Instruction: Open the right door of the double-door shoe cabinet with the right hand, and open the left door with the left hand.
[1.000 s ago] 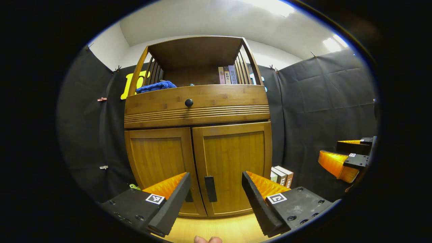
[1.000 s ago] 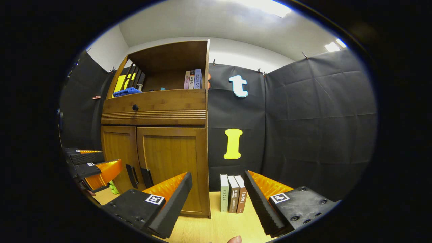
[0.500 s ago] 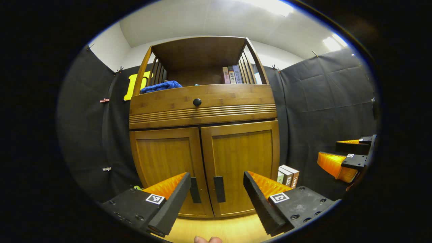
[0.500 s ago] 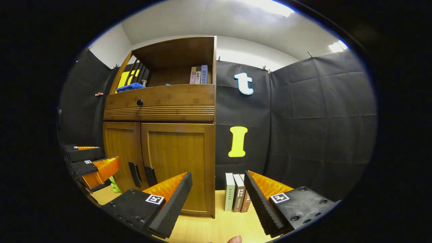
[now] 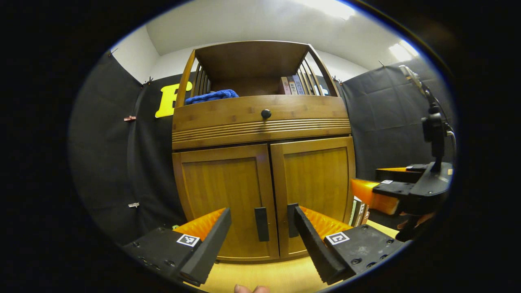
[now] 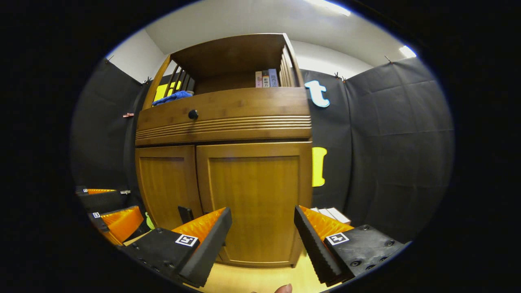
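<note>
Both grippers have come nearer the cabinet [image 5: 260, 162], the left gripper [image 5: 260, 240] and right gripper [image 6: 262, 240] wide open and empty before its closed doors, whose stiff, thin handles [image 5: 261, 224] at the middle seam look best to pinch.

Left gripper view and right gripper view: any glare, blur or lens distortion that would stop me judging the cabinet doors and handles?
Left gripper view: ceiling light blown out at top; cabinet bows outward from the fisheye; both door handles sharp. Right gripper view: same barrel bend, right door sharp and evenly lit, slight softness at the rim, glare limited to the ceiling.
</note>
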### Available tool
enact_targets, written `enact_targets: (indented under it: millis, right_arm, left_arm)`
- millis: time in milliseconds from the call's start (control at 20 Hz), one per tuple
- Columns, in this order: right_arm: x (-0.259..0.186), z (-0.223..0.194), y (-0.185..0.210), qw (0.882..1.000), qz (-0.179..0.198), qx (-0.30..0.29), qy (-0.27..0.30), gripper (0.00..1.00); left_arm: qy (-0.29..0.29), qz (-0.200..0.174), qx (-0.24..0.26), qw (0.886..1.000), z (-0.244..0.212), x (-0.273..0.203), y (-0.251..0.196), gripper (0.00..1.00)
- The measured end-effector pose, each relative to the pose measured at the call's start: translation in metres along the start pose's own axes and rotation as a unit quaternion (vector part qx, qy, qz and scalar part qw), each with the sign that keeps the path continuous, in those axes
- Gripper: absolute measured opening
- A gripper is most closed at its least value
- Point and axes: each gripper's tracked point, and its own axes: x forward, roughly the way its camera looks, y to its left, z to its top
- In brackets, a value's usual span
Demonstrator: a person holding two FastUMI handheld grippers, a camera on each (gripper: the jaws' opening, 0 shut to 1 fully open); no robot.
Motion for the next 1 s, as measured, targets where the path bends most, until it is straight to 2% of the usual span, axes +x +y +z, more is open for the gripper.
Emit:
enact_targets:
  millis: [50, 200, 250, 350, 600, 650, 700, 800, 900, 1000]
  right_arm:
    - [0.01, -0.01, 0.01, 1.0, 0.002, 0.012, 0.007, 0.96]
    - [0.04, -0.042, 0.032, 0.999, -0.002, 0.028, 0.033, 0.98]
    - [0.051, -0.052, 0.039, 0.999, 0.0, 0.025, 0.04, 0.98]
    - [0.07, -0.072, 0.054, 0.998, 0.003, 0.018, 0.057, 0.98]
    - [0.096, -0.118, 0.075, 0.996, 0.008, 0.001, 0.092, 0.96]
    - [0.1, -0.125, 0.078, 0.995, 0.004, 0.006, 0.1, 0.78]
    - [0.106, -0.132, 0.078, 0.994, 0.0, 0.014, 0.107, 0.75]
    - [0.116, -0.143, 0.081, 0.993, -0.004, 0.024, 0.119, 0.57]
    - [0.119, -0.144, 0.085, 0.992, 0.0, 0.025, 0.125, 0.51]
    - [0.122, -0.146, 0.082, 0.993, -0.01, 0.006, 0.114, 0.39]
  left_arm:
    - [0.002, -0.001, -0.003, 1.0, -0.004, 0.001, 0.004, 1.0]
    - [0.009, -0.002, -0.009, 1.0, -0.012, 0.005, 0.032, 0.93]
    - [0.009, -0.001, -0.009, 1.0, -0.014, 0.007, 0.039, 1.0]
    - [0.013, -0.001, -0.006, 1.0, -0.023, 0.011, 0.052, 0.93]
    - [0.026, -0.004, -0.011, 1.0, -0.039, 0.022, 0.072, 0.93]
    - [0.027, -0.004, -0.013, 1.0, -0.04, 0.024, 0.075, 0.93]
    - [0.029, -0.003, -0.016, 0.999, -0.042, 0.026, 0.076, 1.0]
    - [0.033, -0.002, -0.019, 0.999, -0.046, 0.029, 0.077, 1.0]
    - [0.032, 0.0, -0.019, 0.999, -0.045, 0.029, 0.078, 0.97]
    - [0.031, 0.003, -0.018, 0.999, -0.045, 0.027, 0.077, 0.97]
